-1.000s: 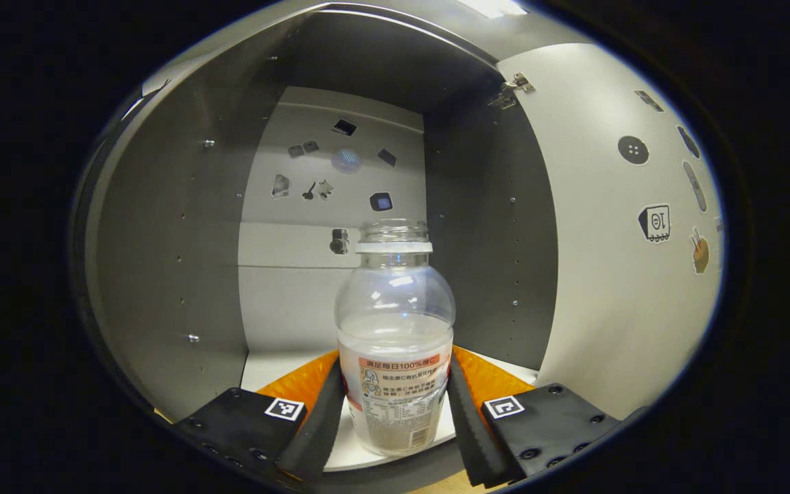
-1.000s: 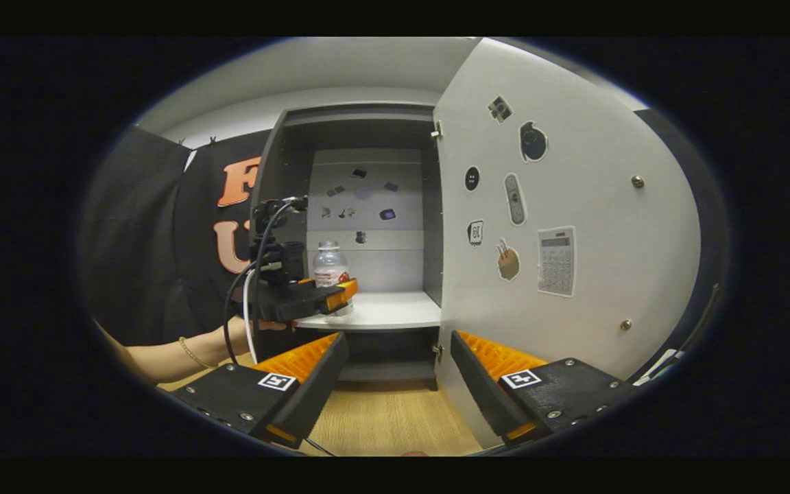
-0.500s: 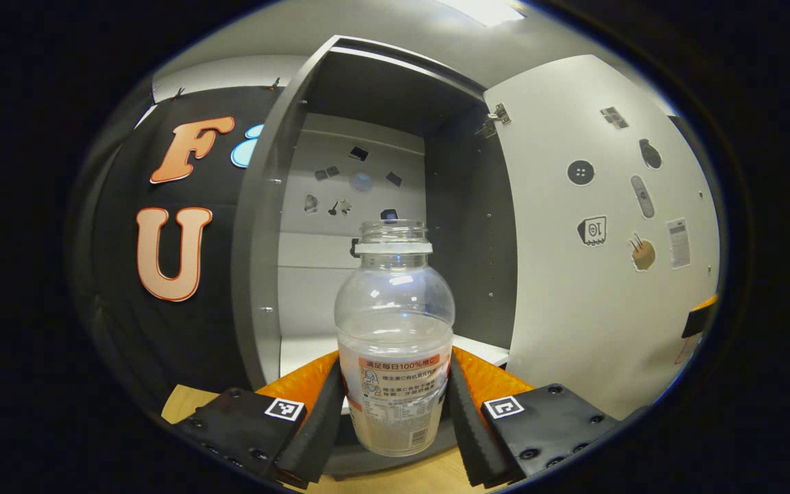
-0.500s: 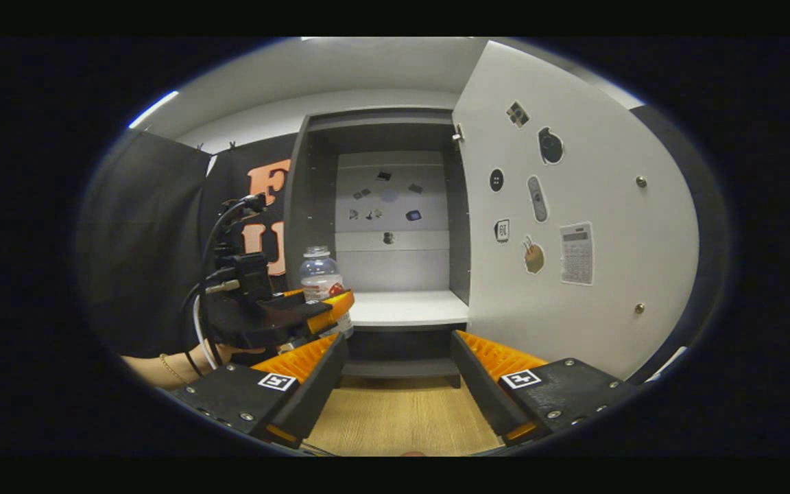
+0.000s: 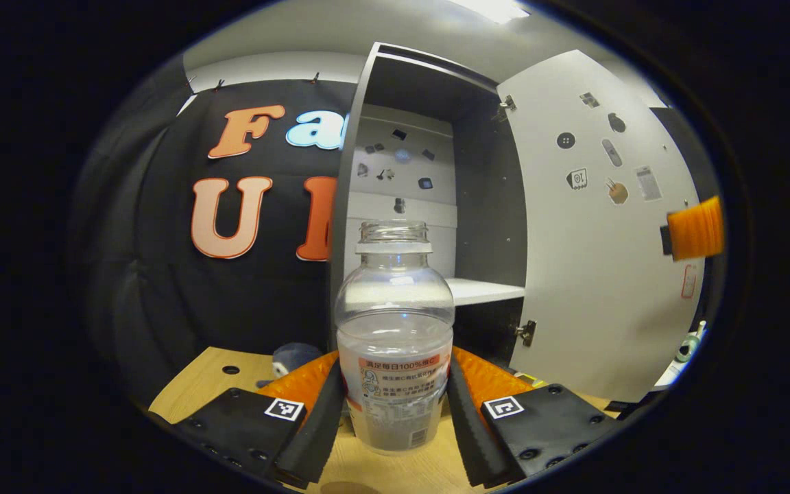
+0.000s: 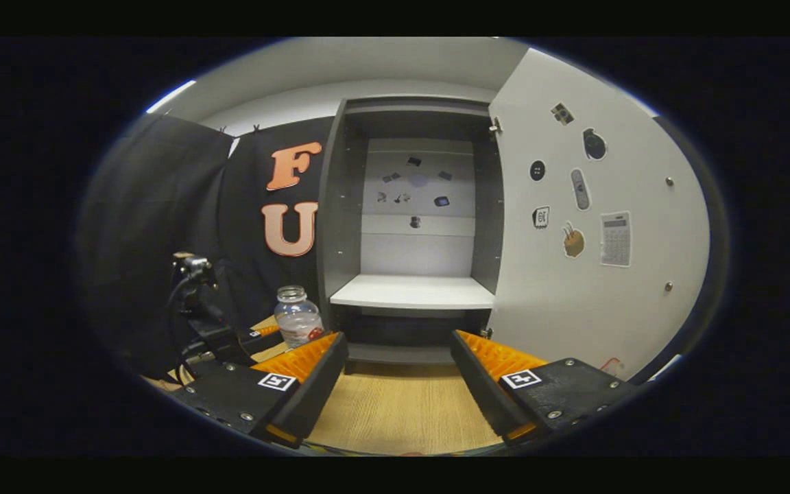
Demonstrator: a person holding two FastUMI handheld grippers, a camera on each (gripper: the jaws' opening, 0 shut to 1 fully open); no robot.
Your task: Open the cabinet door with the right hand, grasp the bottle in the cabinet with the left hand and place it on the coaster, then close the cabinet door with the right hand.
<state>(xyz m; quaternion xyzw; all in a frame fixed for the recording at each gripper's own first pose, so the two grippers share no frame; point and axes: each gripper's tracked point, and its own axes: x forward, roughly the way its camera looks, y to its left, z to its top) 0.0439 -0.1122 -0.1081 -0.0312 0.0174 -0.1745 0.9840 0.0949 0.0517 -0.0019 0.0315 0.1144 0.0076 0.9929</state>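
One bottle (image 5: 395, 336) now outside cabinet (image 6: 412, 219), left gripper (image 5: 395, 418) clamping.

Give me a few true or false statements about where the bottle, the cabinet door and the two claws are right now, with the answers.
1. The left claw is shut on the bottle. True.
2. The bottle stands on the cabinet shelf. False: it is out of the cabinet, held over the wooden table.
3. The cabinet door is open. True.
4. The right claw grips the door's edge. False: it is open and holds nothing.
5. The bottle has a cap on. False: its neck is open.
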